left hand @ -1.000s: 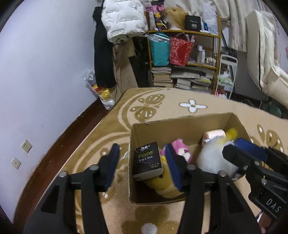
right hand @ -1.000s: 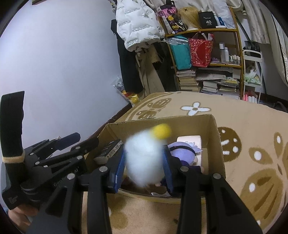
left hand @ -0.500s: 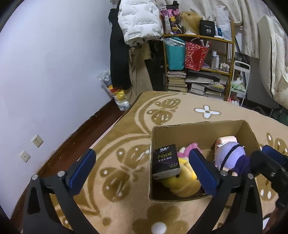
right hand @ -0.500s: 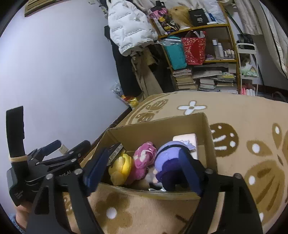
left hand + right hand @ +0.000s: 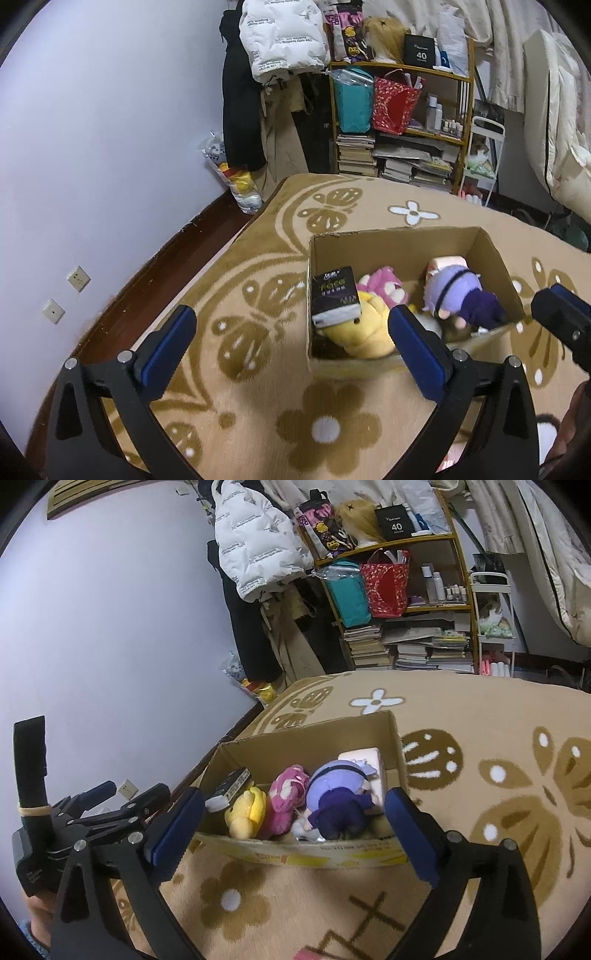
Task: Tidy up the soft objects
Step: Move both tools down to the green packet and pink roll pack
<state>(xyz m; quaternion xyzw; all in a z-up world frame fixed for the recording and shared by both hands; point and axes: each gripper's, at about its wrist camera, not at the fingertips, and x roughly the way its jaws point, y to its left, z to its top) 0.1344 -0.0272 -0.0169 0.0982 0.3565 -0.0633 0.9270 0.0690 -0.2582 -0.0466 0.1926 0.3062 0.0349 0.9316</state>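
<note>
A cardboard box stands on the carpet. Inside lie a yellow plush, a pink plush, a purple doll, a black tissue pack and a pink-white item at the back. My left gripper is open and empty, in front of the box's left side. My right gripper is open and empty, in front of the box's near wall.
A patterned tan carpet covers the floor. A shelf with bags, books and bottles stands behind, with coats hanging beside it. A plastic bag leans at the purple wall. Dark floor strip lies at left.
My right gripper let go of the white plush with the yellow ball over the box and opened. My left gripper opened wide. Both pulled back from the box.
</note>
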